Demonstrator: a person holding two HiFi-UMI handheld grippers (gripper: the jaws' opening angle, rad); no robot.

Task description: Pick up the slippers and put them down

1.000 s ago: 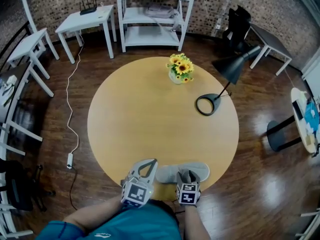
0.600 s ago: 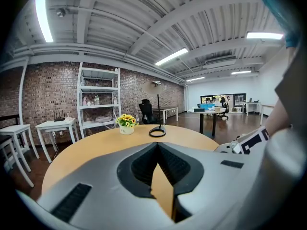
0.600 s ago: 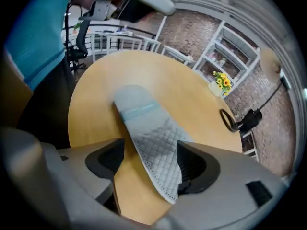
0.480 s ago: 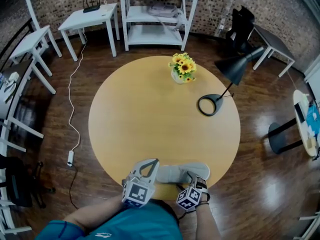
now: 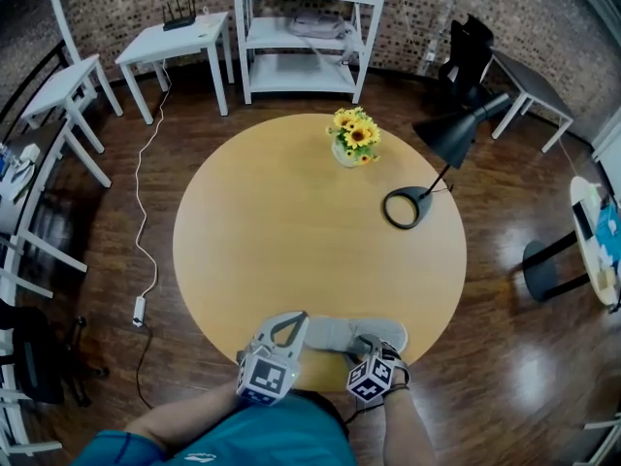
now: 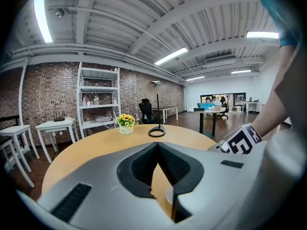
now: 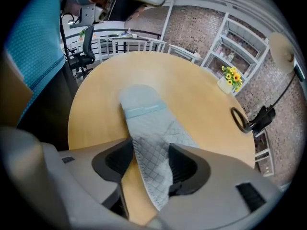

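Slipper: grey and quilted with a pale band, it lay flat on the round wooden surface, close to the near edge in front of the person.
Long axis: in the head view it ran side to side along that near edge. In the right gripper view the slipper ran away from the jaws, up and to the left.
Right gripper: it pointed steeply down over the slipper's right-hand end. The right gripper had just been closing its jaws, which stood fairly wide with that end between them, and both pads seemed to press on its edges.
Left gripper: it was held nearly level, just beside the slipper's left-hand end. The left gripper had its jaws together at the tips, with nothing held.
Nearer hand: the right one, already astride the slipper; the left was beside it, not on it.
Step in hand: probably securing the grip before a lift, since the slipper was not yet off the surface.
Coming move: a lift from one end would likely let the long free end droop to the left.
Elsewhere: flowers and a black lamp stood well apart, on the far side.
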